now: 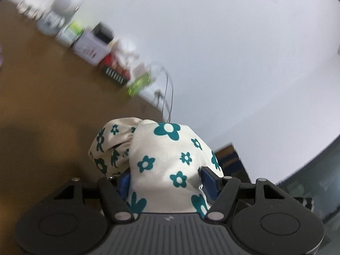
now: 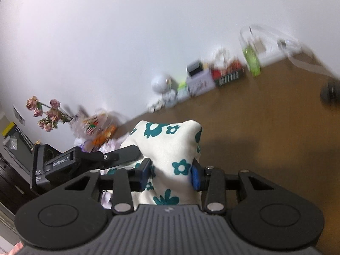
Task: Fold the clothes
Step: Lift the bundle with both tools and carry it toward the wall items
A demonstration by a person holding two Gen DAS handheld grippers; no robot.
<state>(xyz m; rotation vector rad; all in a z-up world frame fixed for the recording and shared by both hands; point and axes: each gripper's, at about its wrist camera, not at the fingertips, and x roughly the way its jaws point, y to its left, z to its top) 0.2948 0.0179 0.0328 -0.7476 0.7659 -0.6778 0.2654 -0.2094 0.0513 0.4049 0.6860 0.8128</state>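
My left gripper (image 1: 167, 180) and right gripper (image 2: 172, 175) are each clamped part-way on a bunch of the flower-print garment (image 1: 170, 159) — cream cloth with teal blossoms, lifted above the brown tabletop (image 1: 42, 106). The left gripper's body shows just beside the garment in the right view. I judge folding barely begun: no crease visible yet.

Brown table (image 1: 42, 97), white wall (image 1: 212, 31) behind it. Blurred boxes (image 2: 199, 82) and a white round lamp (image 2: 159, 82) line the far edge; dried pink flowers (image 2: 45, 114) off left.
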